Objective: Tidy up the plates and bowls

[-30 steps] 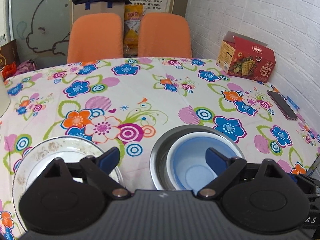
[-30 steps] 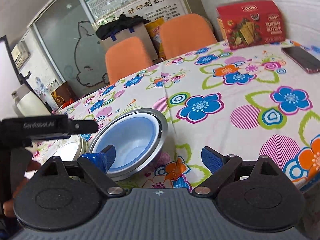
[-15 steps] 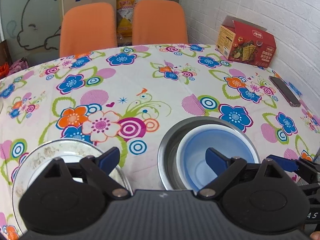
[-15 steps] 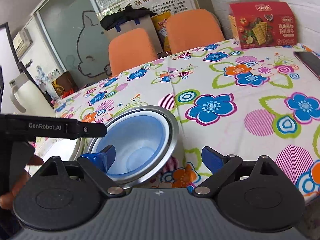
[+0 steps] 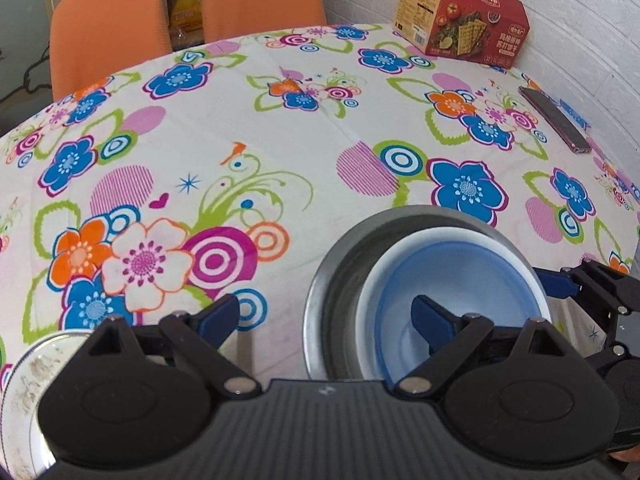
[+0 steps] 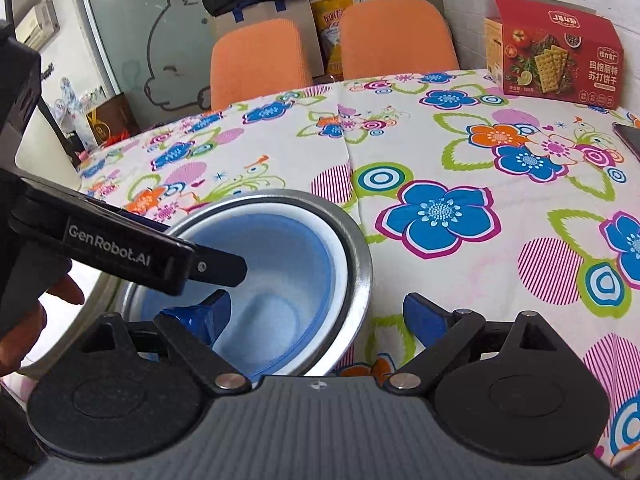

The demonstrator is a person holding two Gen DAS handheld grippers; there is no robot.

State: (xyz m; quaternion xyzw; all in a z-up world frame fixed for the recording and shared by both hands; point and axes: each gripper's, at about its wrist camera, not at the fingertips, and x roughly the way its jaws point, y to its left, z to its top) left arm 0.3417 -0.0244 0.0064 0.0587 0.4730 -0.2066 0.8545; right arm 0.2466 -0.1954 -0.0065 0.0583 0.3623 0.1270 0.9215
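A blue bowl (image 5: 460,280) sits nested inside a steel bowl (image 5: 340,292) on a flowered tablecloth (image 5: 280,140). Left gripper (image 5: 324,316) and right gripper (image 6: 316,316) both gape wide beside the steel bowl, gripping nothing.

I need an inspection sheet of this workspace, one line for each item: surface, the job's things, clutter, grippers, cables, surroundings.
Surface: round table under a flowered tablecloth, flat, with one crease line.
Job's things: blue bowl nested inside a metal bowl; a white plate at the near left edge, partly hidden.
Clutter: red cracker box at the far right; a phone lying flat near the wall.
Grippers: left gripper jaws open, over the metal bowl's left rim; right gripper jaws open, astride the bowls' right rim.
Cables: nothing seen.
Surroundings: two orange chairs, a white brick wall, a paper bag.
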